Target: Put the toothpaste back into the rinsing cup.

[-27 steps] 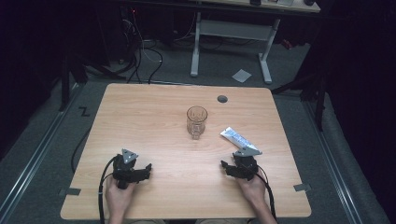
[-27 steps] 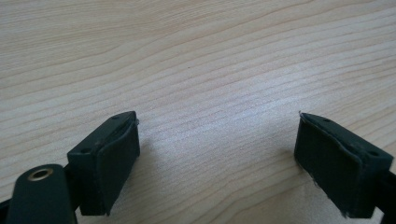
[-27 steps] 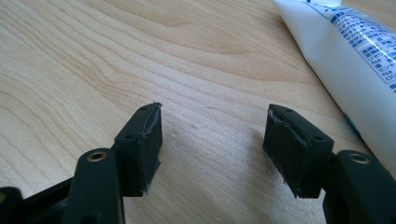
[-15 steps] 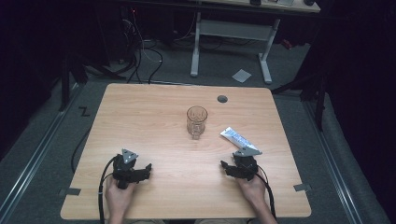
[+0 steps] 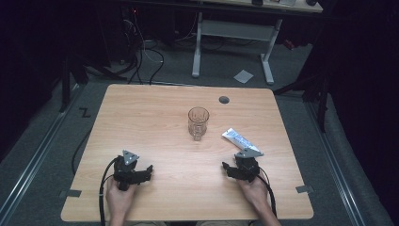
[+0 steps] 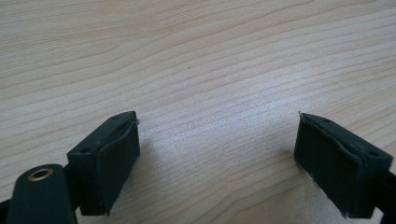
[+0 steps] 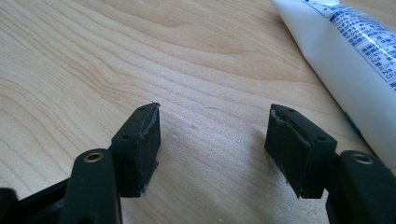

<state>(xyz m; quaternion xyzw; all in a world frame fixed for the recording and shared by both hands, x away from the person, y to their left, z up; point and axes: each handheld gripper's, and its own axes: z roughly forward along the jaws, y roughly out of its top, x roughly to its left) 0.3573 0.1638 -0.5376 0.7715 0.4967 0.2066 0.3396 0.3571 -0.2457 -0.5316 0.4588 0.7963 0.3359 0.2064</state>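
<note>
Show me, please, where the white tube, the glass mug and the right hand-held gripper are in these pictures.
white tube (image 7: 343,56), right gripper view, on its printed body.
glass mug (image 5: 198,121), high view, on its clear wall.
right hand-held gripper (image 7: 212,140), right gripper view, midway between its open jaw tips.

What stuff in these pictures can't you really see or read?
- The small blue print on the white tube: blurred in the right gripper view, and the tube runs off the top and right edges. In the high view the tube is too small to read, and the grey plate of the right gripper covers its near end.
- Whether anything is in the glass mug: too small in the high view.
- The dark round spot on the table: too small to identify.
</note>
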